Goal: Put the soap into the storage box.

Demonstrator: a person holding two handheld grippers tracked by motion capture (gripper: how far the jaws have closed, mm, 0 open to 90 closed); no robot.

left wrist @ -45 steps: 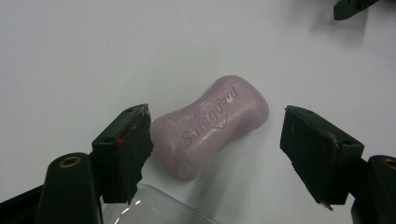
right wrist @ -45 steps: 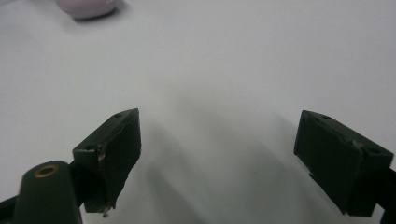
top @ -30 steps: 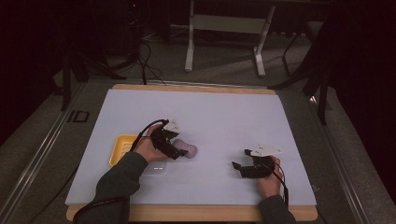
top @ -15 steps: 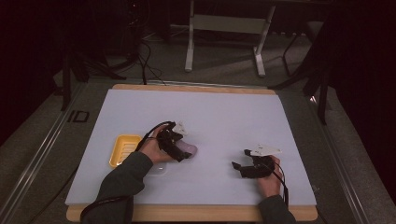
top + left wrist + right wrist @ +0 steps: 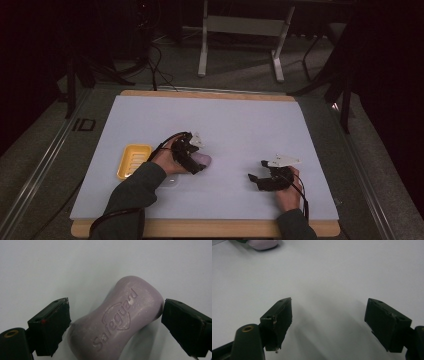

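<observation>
A lilac soap bar [image 5: 120, 320] stamped "Safeguard" lies slantwise between the jaws of my left gripper [image 5: 115, 322], and both black pads touch its ends. From the high view, that gripper [image 5: 196, 163] holds the soap bar [image 5: 203, 160] near the middle of the white mat, just right of the yellow soap dish [image 5: 133, 160]. My right gripper [image 5: 256, 181] rests low at the front right, pointing left. Its jaws [image 5: 328, 322] stand wide open over bare mat with nothing between them. The soap bar [image 5: 263, 243] shows at the top left of the right gripper view.
The white mat [image 5: 225, 120] covers a wooden board whose front edge [image 5: 200, 229] runs below both forearms. Table legs and cables stand on the dark floor behind the board.
My left gripper has carried the soap bar to the right, away from the yellow dish. The right gripper has stayed in place.
</observation>
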